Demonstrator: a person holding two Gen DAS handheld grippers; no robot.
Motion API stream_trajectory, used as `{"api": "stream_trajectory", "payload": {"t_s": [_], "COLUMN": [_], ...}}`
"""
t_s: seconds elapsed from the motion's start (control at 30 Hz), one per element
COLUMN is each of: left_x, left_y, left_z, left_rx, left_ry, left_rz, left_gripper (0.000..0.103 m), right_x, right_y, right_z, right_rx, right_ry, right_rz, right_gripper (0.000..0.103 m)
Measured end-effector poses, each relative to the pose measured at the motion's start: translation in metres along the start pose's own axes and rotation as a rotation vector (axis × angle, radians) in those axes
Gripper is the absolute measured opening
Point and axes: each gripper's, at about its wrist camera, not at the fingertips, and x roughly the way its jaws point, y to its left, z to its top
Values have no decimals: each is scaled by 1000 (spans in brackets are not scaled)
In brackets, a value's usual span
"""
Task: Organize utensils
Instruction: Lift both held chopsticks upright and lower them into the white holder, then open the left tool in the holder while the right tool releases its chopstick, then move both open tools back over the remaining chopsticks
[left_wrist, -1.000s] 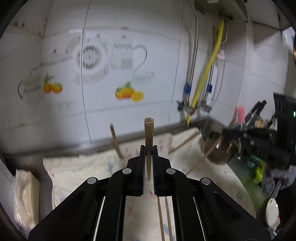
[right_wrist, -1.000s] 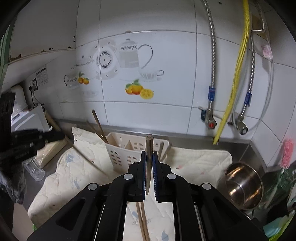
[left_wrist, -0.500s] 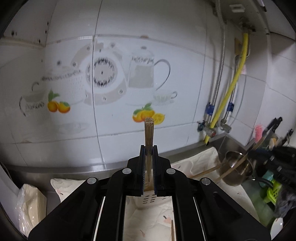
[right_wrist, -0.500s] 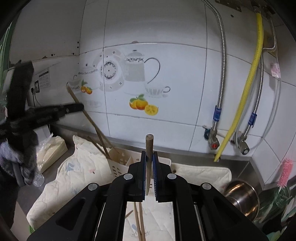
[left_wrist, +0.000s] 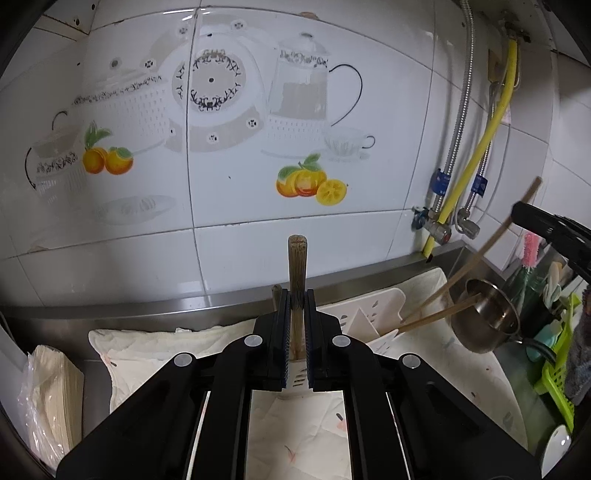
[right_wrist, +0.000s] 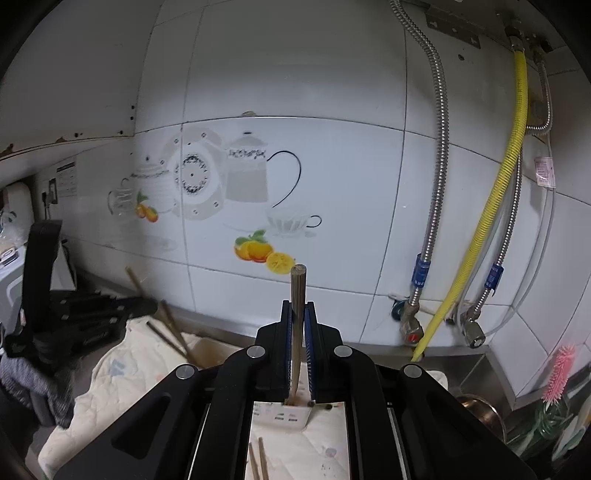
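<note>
In the left wrist view my left gripper (left_wrist: 296, 295) is shut on a wooden chopstick (left_wrist: 297, 258) that stands upright between its jaws. The white slotted utensil basket (left_wrist: 369, 314) lies just beyond the jaws, and another chopstick (left_wrist: 436, 318) leans out of it. At the right edge my right gripper (left_wrist: 554, 229) carries its own chopstick (left_wrist: 480, 254). In the right wrist view that gripper (right_wrist: 297, 308) is shut on an upright chopstick (right_wrist: 298, 288) above the basket (right_wrist: 291, 415). The left gripper (right_wrist: 85, 314) is blurred at the left. Two loose chopsticks (right_wrist: 256, 461) lie on the cloth.
A pale quilted cloth (left_wrist: 155, 350) covers the steel counter against a tiled wall. A steel pot (left_wrist: 487, 314) sits to the right, beside a green rack (left_wrist: 557, 376) and a pink brush (right_wrist: 557, 373). A yellow hose (right_wrist: 498, 192) and valves hang at the right. A bagged stack (left_wrist: 48, 387) sits left.
Both grippers have moved toward the wall and the basket, each still holding its chopstick. The basket now sits right under the jaws in both views.
</note>
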Motion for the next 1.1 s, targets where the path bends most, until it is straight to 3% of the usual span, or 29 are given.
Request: {"api": "stream_trajectory", "payload": {"t_s": [0.33,0.73,0.9,1.03,1.1], "left_x": [9,6,-2,-13,-21], "left_y": [3,3,0,-3,-6], "left_z": [-4,-2,-2,-4,-6], "left_rx": [-2,-4,1,1,7], "left_ry": [27,20,2,-14,-26], "left_rz": [-5,-8,-9,-11,-7], "left_gripper": [6,9,27,31,43], "right_x": [45,61,55,46,38], "right_y": [-5,-8,-8,-9,-10], "right_z": [-21,-35,-32,-29,-29], "right_rx": [40,59,58,55,58], "right_ry": [72,123,110,98,87], "right_rz": [2,8,3,-4,-8], "right_gripper": [7,7,7,8,14]}}
